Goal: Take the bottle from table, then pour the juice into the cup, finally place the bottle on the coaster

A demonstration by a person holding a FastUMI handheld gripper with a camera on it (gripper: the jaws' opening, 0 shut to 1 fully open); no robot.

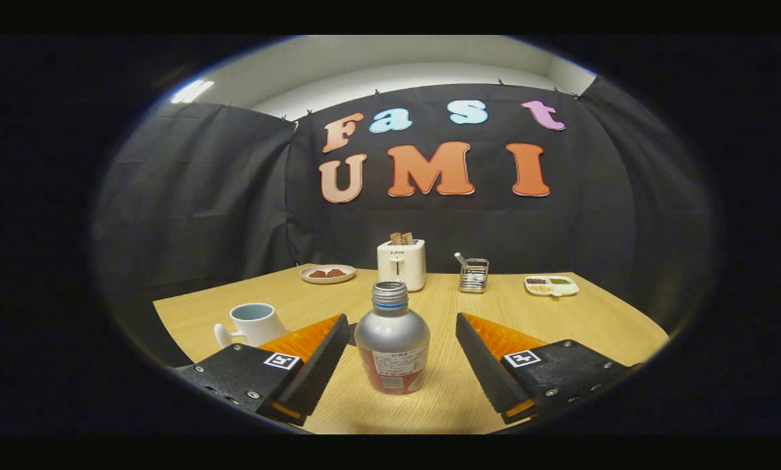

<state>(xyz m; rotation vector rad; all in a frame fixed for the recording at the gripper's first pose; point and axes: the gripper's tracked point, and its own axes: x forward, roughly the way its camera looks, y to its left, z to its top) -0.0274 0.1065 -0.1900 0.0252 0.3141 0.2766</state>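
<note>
**A:** so what's the gripper view got?

**B:** bottle (392, 339) standing upright on the wooden table (579, 320), cap off, sitting right between the 2 fingers. gripper (403, 343) is spread wide, left finger looks just beside the bottle, right one has a clear gap. not squeezing it.

**A:** and the cup?

**B:** white cup (253, 323) just behind the left finger, handle toward the camera side. further back there's a toaster (401, 263) with 2 slices poking out, a plate (327, 273) with something brown on it, a wire holder (474, 275) and a little divided dish (551, 285).
</note>
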